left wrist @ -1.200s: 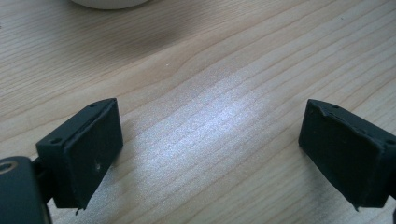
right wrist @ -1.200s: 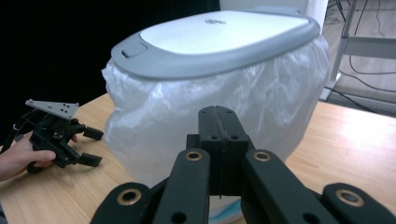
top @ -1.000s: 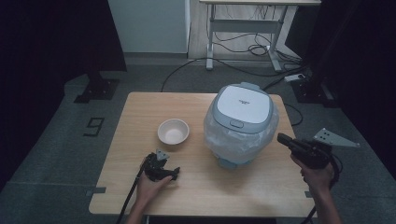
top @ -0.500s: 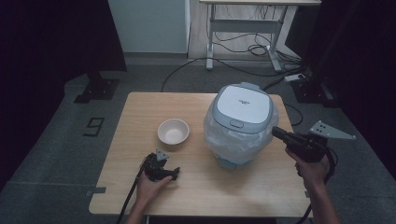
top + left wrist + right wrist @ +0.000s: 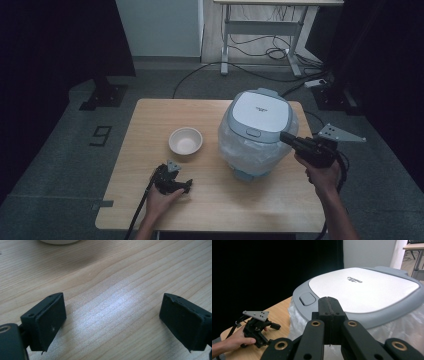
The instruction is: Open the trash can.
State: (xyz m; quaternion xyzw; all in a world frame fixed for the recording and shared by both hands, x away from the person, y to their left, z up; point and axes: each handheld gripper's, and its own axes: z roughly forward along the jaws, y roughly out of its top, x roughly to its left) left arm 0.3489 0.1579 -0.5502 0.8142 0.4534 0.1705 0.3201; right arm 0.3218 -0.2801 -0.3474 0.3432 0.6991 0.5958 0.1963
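Dark curtains ring the wooden table (image 5: 150, 200) where I work, cables strewn on the floor behind. On the left, my left claw (image 5: 186, 185) rests on the wood near my edge, jaws spread wide with nothing but bare grain between them; the white bowl (image 5: 185, 141) sits empty just ahead of it. To its right stands the cooker (image 5: 257, 132), body wrapped in clear plastic, grey lid (image 5: 362, 287) down and closed. Farther right, my right claw (image 5: 284, 136) hangs in the air, jaws pressed together and empty, tip aimed at the cooker's upper side, just short of the latch button (image 5: 307, 298) on the lid's near edge. By my reading the job has barely begun: the lid is unopened and the bowl unfilled. Pressing that button looks like the first step left.
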